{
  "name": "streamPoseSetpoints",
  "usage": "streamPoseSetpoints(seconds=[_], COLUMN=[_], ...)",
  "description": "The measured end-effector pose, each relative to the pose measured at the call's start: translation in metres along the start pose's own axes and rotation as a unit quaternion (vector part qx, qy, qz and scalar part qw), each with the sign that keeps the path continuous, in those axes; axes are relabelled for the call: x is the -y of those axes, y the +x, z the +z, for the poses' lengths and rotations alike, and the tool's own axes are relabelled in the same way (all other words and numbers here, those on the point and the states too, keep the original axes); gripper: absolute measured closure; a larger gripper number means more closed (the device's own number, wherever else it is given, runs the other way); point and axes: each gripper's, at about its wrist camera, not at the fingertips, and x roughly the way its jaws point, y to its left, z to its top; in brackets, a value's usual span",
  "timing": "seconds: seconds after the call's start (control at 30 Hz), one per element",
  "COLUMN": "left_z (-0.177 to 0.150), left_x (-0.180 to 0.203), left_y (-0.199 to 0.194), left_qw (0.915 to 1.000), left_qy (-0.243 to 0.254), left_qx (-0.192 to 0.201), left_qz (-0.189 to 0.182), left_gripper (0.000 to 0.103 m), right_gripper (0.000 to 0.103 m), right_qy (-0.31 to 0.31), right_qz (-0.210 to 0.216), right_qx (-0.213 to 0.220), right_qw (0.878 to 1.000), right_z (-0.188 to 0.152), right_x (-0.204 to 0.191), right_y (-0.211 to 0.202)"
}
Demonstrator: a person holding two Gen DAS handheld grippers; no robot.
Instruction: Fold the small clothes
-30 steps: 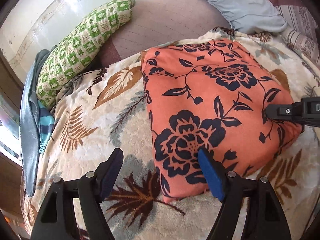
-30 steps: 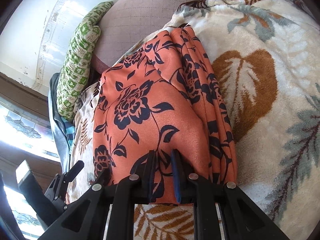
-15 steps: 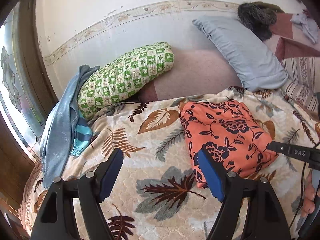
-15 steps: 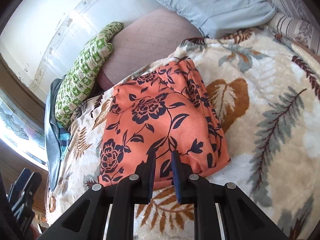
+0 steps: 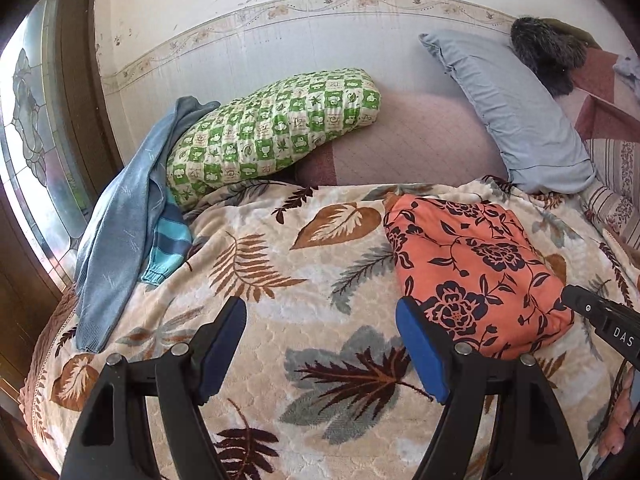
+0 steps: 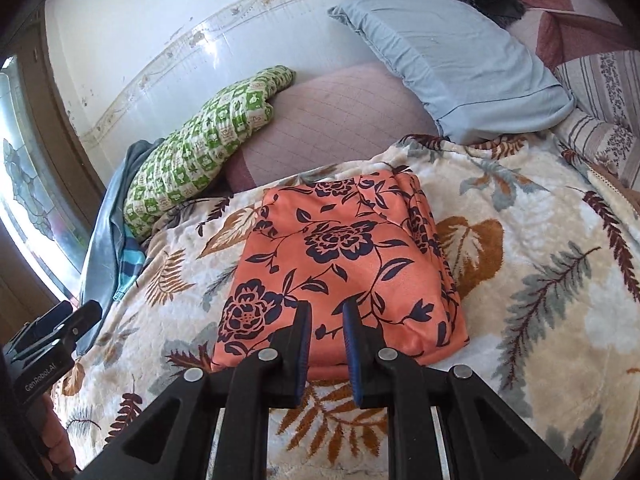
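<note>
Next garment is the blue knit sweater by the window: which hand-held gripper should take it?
Left hand-held gripper, probably: it's wide open and empty, nearer the blue knit sweater. The right hand-held gripper points at the folded orange floral garment.

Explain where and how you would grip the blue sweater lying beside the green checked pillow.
Grip the blue sweater at its free lower sleeve end, coming from the near side. That end lies flat and clear on the leaf blanket; its upper part sits tucked against the green checked pillow.
</note>
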Motion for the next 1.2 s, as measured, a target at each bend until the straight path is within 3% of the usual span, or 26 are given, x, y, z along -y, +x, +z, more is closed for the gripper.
streamPoseSetpoints(seconds=[0.33,0.67,0.8,0.87,0.93,1.0,1.2], left_z=[-0.003,-0.025,-0.032,-0.036,-0.042,-0.047,-0.037], left_x=[0.010,0.026,0.041,0.052,0.062,0.071,0.077], left_y=[0.024,0.081,0.101,0.112,0.122,0.133,0.136], left_qw=[0.9999,0.9950,0.9880,0.9844,0.9802,0.9755,0.9748], left_qy=[0.012,-0.009,-0.017,-0.007,0.012,0.027,0.021], left_qx=[-0.008,-0.056,-0.076,-0.092,-0.109,-0.135,-0.140], left_qz=[0.000,-0.083,-0.133,-0.150,-0.165,-0.172,-0.173], left_gripper=[0.020,0.020,0.020,0.020,0.019,0.019,0.014], right_gripper=[0.084,0.084,0.084,0.084,0.084,0.084,0.084], right_qy=[0.020,0.036,0.045,0.053,0.047,0.027,0.025], right_qz=[0.005,-0.008,-0.021,-0.026,-0.030,-0.037,-0.022], right_qx=[-0.015,-0.051,-0.076,-0.113,-0.115,-0.113,-0.108], right_qw=[1.000,0.998,0.996,0.992,0.992,0.993,0.994], right_z=[0.012,0.016,0.015,0.010,0.006,0.006,0.011], right_x=[0.017,0.037,0.047,0.050,0.050,0.045,0.048], right_y=[0.014,0.049,0.068,0.084,0.091,0.093,0.086])
